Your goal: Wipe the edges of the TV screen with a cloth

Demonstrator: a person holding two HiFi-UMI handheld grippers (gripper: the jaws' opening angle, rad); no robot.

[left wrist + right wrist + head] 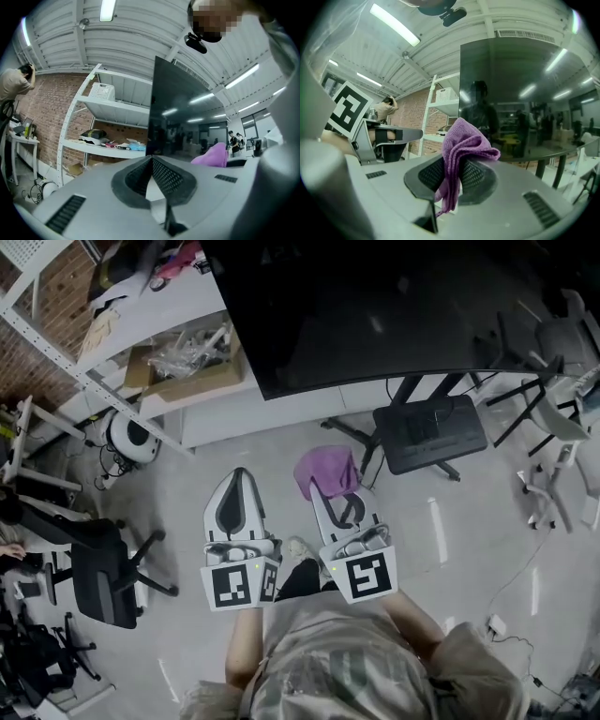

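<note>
Purple cloth [464, 145] bunches out of the right gripper [457, 161], whose jaws are pinched tight on it. A tail hangs down between them, and the fold hides the jaw tips. The left gripper [152, 159] has its jaws pressed together with nothing in them. Both sit short of the TV [375, 306], not touching it (the head view cuts off most of the screen, leaving its lower edge and left corner). Below the TV, a black platform [429, 432] covers part of the stand [349, 431]. Left of the TV is a white shelf rack [164, 306], with a cardboard box [183, 371] near the TV's corner. A black office chair [103, 573] stands well away from it.
</note>
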